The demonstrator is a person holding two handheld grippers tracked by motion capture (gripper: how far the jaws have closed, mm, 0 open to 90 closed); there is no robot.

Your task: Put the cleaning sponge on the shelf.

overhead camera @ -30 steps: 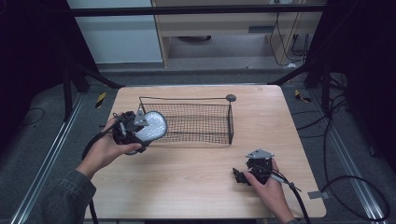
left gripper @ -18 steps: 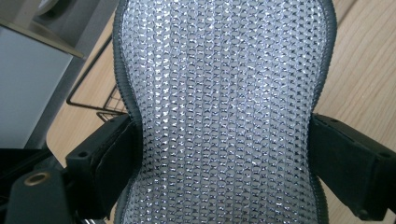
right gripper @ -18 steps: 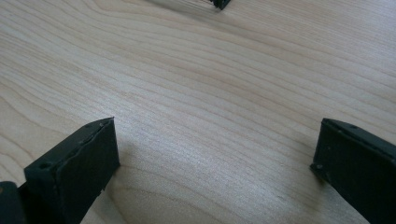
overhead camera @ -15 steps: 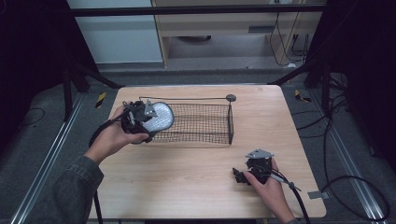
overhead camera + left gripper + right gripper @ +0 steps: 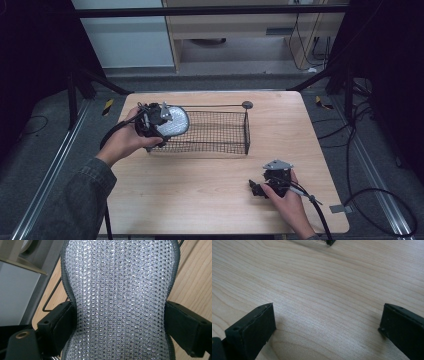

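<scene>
A silvery mesh pad (image 5: 176,121) with a grey edge is held over the left end of a black wire basket (image 5: 247,131). My left gripper (image 5: 165,122) is shut on it. In the left gripper view the pad (image 5: 120,285) is pinched at its waist between the two black fingers (image 5: 61,321). The jaws have just been closing on the pad between them. My right gripper (image 5: 257,189) rests on the wooden table (image 5: 200,200) at the front right. It is open (image 5: 328,327), with bare wood between its fingers.
The basket stands in the middle of the table, its long wire handle (image 5: 246,104) ending in a round knob at the back right. One basket corner (image 5: 331,242) shows far ahead of the right gripper. Cables trail from both grippers off the table's front.
My left hand has carried the pad up and away from me, from in front of the basket's left end to over its left rim. The right gripper has not moved.
</scene>
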